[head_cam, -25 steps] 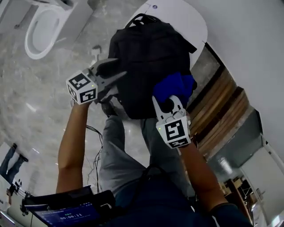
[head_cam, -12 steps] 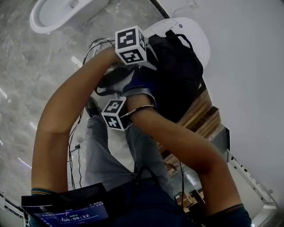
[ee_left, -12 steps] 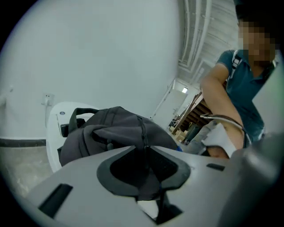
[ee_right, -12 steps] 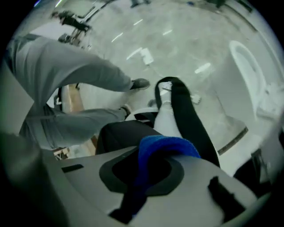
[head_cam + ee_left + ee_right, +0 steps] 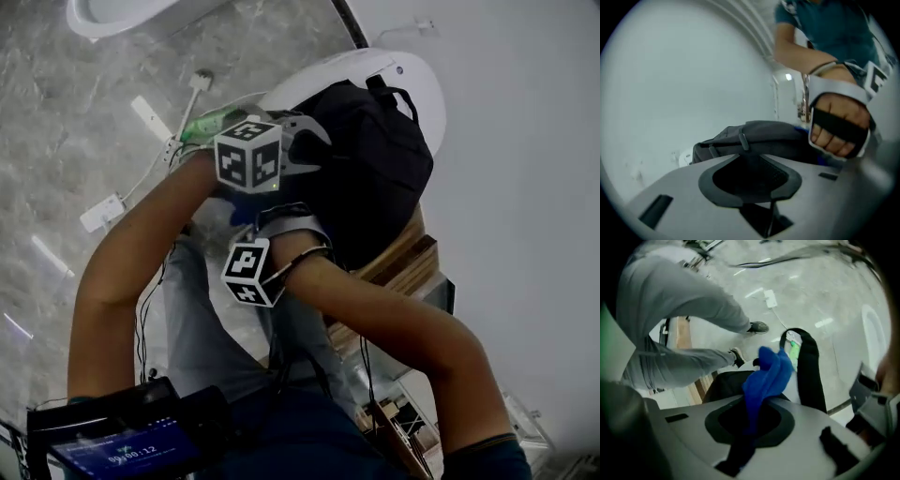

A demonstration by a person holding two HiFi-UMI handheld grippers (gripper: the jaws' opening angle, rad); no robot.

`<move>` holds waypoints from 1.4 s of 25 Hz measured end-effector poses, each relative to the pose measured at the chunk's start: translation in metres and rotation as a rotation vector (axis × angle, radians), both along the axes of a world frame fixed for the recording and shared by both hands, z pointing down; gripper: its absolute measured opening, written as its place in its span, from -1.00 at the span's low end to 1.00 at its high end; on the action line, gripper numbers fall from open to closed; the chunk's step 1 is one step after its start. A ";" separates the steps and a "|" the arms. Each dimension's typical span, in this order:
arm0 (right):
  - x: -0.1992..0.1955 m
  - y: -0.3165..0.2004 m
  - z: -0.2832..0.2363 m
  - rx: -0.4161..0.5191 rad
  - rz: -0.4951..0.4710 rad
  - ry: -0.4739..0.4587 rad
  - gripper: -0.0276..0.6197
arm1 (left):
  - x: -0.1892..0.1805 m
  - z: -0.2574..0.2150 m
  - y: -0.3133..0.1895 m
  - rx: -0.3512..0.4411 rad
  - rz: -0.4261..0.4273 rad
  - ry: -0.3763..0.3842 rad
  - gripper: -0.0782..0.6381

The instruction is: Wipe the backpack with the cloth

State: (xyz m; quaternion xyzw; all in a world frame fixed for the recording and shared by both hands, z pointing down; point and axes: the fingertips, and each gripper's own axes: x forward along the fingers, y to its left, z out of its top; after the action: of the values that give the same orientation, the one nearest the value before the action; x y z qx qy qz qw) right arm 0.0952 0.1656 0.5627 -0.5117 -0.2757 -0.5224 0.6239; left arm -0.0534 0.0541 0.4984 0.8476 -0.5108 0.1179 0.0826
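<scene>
The black backpack lies on a white round table. My left gripper reaches over to its near left side. In the left gripper view the left gripper has its jaws closed on black fabric of the backpack. My arms are crossed: the right gripper's marker cube sits below the left one, and its tips are hidden there. In the right gripper view the right gripper is shut on the blue cloth, which bunches out over the backpack's edge beside a black strap.
A wooden bench stands under the table's near side. A power strip and cables lie on the marble floor, and a white toilet is at top left. A green object is by the backpack's left. My legs stand close.
The right gripper has swung with the cloth from the backpack's right side across to its left, passing under the left arm. The left gripper has rolled and closed on the backpack.
</scene>
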 end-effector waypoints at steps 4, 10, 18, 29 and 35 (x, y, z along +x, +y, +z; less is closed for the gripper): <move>0.002 0.000 -0.005 -0.017 0.050 0.044 -0.82 | 0.007 0.006 -0.002 0.016 0.090 -0.184 -0.49; -0.042 -0.024 -0.004 0.076 0.066 -0.054 -0.84 | 0.010 0.011 -0.014 -0.031 0.136 -0.140 -0.47; -0.035 -0.023 0.007 0.048 0.073 0.022 -0.84 | 0.013 0.011 -0.022 -0.019 0.119 -0.071 -0.47; -0.018 -0.017 -0.067 -0.357 0.926 -0.583 -0.84 | 0.010 -0.007 0.085 -0.072 -0.321 0.218 -0.47; 0.024 -0.187 -0.104 -0.229 1.543 -1.131 -0.84 | 0.167 0.005 0.115 -0.230 -0.504 0.520 -0.34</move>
State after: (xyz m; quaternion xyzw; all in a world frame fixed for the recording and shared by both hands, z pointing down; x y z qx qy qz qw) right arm 0.1195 -0.0213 0.4586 0.0803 -0.8455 -0.1077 0.5168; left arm 0.1138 0.1688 0.5035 0.6823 -0.6485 -0.0687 0.3305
